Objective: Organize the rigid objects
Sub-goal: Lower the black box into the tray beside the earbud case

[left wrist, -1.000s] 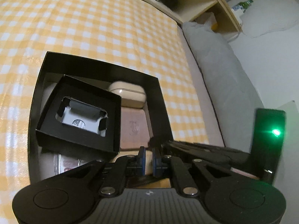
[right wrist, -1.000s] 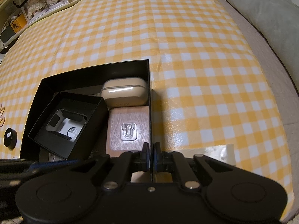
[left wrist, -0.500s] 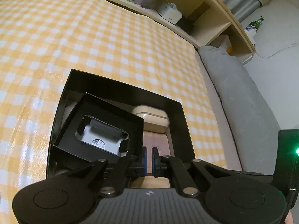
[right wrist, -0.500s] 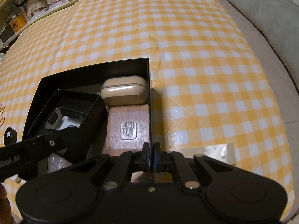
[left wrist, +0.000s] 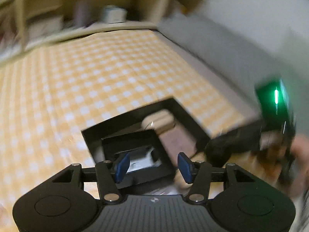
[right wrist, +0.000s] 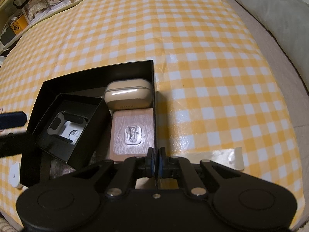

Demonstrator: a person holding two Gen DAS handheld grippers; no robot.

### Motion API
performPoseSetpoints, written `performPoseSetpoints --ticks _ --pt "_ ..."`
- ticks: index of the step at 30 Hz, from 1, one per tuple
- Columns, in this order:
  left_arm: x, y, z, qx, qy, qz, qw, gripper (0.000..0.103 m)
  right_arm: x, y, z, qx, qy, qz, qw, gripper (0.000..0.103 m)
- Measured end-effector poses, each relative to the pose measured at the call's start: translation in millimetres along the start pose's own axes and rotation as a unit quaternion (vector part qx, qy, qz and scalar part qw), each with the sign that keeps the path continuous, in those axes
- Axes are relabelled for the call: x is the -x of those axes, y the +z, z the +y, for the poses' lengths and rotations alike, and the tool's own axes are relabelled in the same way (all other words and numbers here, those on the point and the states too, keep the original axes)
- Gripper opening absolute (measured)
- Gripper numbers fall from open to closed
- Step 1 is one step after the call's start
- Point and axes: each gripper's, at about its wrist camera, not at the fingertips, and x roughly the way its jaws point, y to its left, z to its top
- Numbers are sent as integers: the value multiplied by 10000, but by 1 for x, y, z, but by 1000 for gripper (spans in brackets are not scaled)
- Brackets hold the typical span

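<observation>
While the right gripper (right wrist: 156, 164) is clamped on the wall of the black box (right wrist: 153, 104), the left gripper (left wrist: 153, 164) jaws are opening, empty, above the small black box (left wrist: 135, 154) inside it.

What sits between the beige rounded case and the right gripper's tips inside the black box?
The square wooden block with a clear plastic clip on top, seen in the right wrist view, beside the box's right wall.
</observation>
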Motion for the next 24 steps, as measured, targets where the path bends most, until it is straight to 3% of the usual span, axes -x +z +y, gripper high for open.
performPoseSetpoints --ticks 3,6,11,13,14,18,24 --pt "-10 -11 -7 -824 195 268 9960 48 0 1 1 0 -6 3 10000 6" --pt "-27 -19 -8 -1107 180 558 9921 39 0 1 1 3 -7 3 10000 6" --pt "-41 -26 -15 -1467 258 694 9864 36 0 0 1 -6 -3 26 10000 6" --pt "-40 -23 -15 -1338 302 784 9874 30 -1 -1 2 -2 -7 38 10000 6" --pt "-40 -22 -14 -1202 361 831 9886 22 -2 0 2 -2 -7 42 10000 6" --pt "-38 -20 -15 -827 478 1066 9897 21 -2 -1 2 6 -10 41 10000 6" --pt "-40 -18 -15 -825 719 910 9898 28 -1 -1 2 -2 -14 38 10000 6"
